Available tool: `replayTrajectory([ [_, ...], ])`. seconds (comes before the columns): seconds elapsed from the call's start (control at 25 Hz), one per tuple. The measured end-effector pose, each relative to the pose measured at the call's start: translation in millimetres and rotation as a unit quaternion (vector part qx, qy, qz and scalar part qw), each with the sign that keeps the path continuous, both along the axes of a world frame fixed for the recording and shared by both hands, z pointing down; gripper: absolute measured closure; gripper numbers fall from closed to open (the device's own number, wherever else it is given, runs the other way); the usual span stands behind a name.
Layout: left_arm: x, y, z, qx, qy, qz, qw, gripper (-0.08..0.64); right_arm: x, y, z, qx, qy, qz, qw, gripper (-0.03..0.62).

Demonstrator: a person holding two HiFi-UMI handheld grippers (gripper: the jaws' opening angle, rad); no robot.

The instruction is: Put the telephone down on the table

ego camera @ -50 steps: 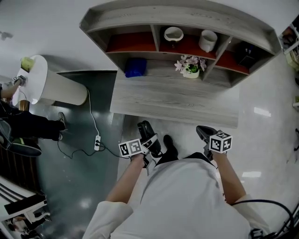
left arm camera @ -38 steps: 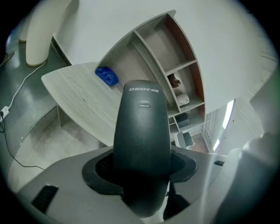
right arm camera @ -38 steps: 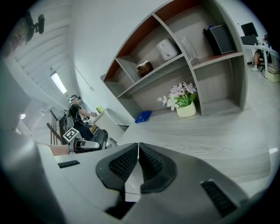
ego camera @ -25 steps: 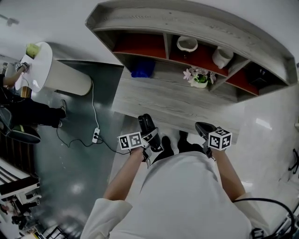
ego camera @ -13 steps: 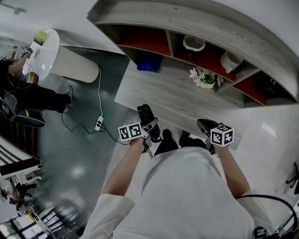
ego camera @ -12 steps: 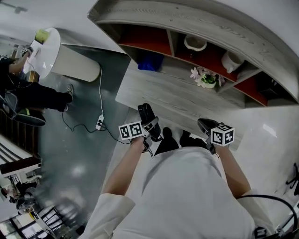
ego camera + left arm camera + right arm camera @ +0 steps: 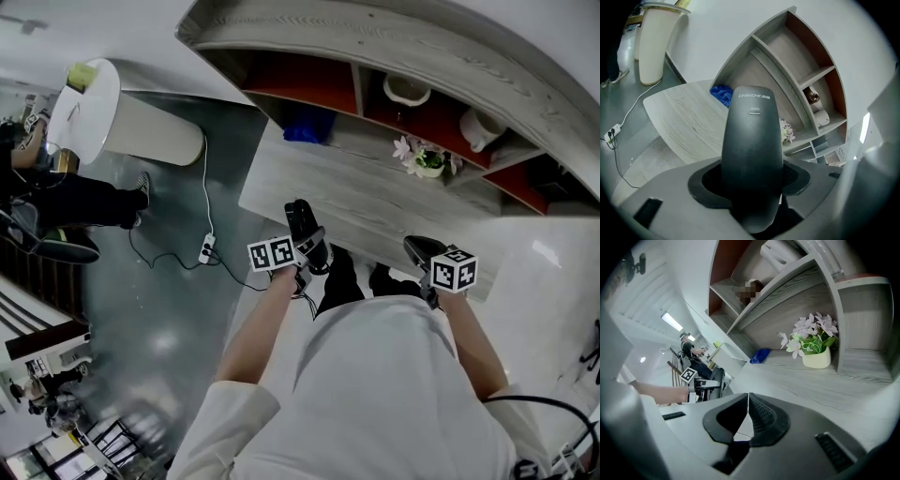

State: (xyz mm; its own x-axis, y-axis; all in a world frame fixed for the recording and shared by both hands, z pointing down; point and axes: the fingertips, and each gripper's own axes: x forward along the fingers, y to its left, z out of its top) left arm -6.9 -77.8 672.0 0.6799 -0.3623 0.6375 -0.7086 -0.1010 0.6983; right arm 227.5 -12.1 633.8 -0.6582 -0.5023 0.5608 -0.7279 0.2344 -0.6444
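The telephone is a black handset, and my left gripper is shut on it at the near edge of the grey wooden table. In the left gripper view the telephone stands up between the jaws and points toward the table. My right gripper hangs at the table's front edge further right. Its pads meet in the right gripper view, so the right gripper is shut with nothing in it.
A curved shelf unit stands on the table's far side, with a flower pot, a blue cloth and white cups. On the floor at left are a white round stand, a power strip and a seated person.
Both grippers have come forward a little toward the table. The left one, still holding the telephone, now reaches over the front edge. The view has swung left.
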Motion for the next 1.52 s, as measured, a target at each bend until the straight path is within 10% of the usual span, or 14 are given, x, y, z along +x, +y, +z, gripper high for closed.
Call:
replayTrajectory([
  [0.76, -80, -79, 60, -0.011, -0.091, 0.089, 0.9918, 0.278, -49, -29, 5, -0.034, 0.025, 0.033, 0.999, 0.572],
  [1.52, -151, -165, 107, 0.002, -0.197, 0.188, 0.9622, 0.278, -124, -88, 16, -0.034, 0.044, -0.01, 0.998, 0.572],
])
